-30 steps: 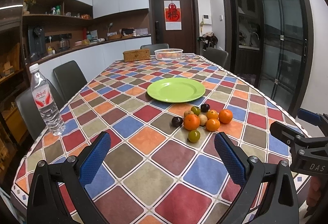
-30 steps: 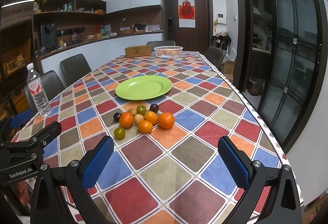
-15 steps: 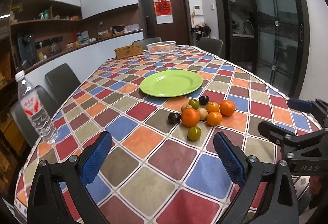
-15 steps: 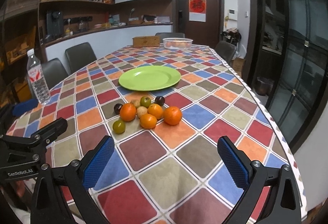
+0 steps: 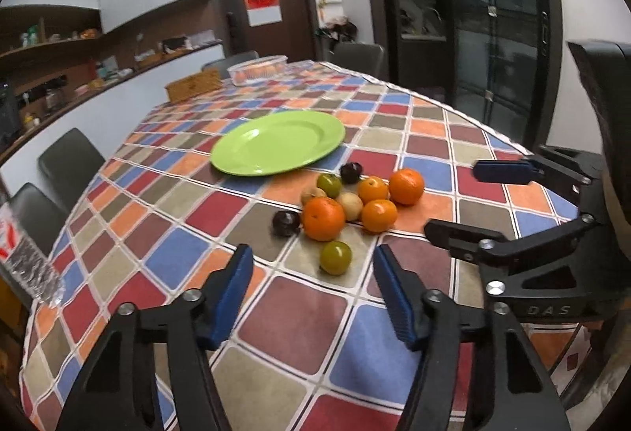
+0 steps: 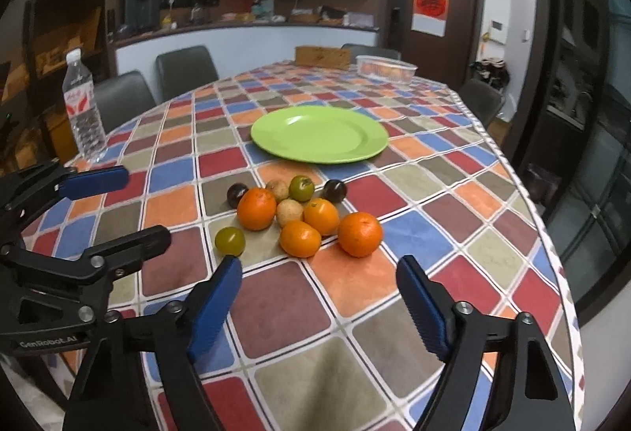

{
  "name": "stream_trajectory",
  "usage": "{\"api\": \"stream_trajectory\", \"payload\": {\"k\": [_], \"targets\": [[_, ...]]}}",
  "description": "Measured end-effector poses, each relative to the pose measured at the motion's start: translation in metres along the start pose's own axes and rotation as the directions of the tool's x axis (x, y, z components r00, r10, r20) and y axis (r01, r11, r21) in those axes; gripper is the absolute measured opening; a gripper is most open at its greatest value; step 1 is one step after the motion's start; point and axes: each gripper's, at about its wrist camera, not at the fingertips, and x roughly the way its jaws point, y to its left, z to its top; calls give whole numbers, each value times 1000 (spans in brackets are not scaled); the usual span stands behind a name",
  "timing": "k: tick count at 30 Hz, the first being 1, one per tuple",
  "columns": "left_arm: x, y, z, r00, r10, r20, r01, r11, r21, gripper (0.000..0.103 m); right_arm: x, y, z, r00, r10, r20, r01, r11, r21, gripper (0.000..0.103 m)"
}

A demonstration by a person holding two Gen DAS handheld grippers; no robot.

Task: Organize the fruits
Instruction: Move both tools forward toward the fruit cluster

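A cluster of fruit lies on the checkered tablecloth: several oranges [image 5: 323, 218] [image 6: 359, 228], two green fruits [image 5: 335, 257] [image 6: 229, 240], two dark plums [image 5: 286, 222] [image 6: 237, 194] and small tan fruits [image 6: 289, 212]. An empty green plate [image 5: 276, 141] [image 6: 319, 133] sits just behind the cluster. My left gripper [image 5: 311, 285] is open and empty, just short of the near green fruit. My right gripper [image 6: 319, 297] is open and empty, a little short of the oranges. Each gripper shows at the edge of the other's view.
A water bottle [image 6: 83, 111] stands at the table's left edge. A clear bowl of fruit [image 6: 386, 67] and a wooden box [image 6: 322, 56] sit at the far end. Chairs [image 6: 185, 70] line the left side. The table's right edge [image 6: 552, 253] is near.
Both grippers have moved forward and lower toward the fruit cluster, which now looks larger. Both sets of jaws have narrowed somewhat but stay open. No fruit has moved.
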Motion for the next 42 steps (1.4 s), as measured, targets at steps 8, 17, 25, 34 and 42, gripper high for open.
{"api": "stream_trajectory", "payload": {"k": [8,17,25,34,42], "targets": [[33,-1,4,994,-72,-87,72,997,-2,41,35,-6,7,994,80,-77,-81,997,-5,62],[69,6,5,974,-140,-180,128,989,-77,34,67,-16,8,971,175,-161,-170,984,46,49],[86,9,4,960,-163,-229,144,985,-100,31,83,-14,12,961,206,-187,-201,978,44,43],[92,10,5,953,-183,-242,159,981,-115,27,94,-13,12,953,225,-204,-218,974,58,37],[85,16,8,960,-168,-223,141,981,-130,27,94,-10,13,952,231,-199,-224,973,58,36]]}}
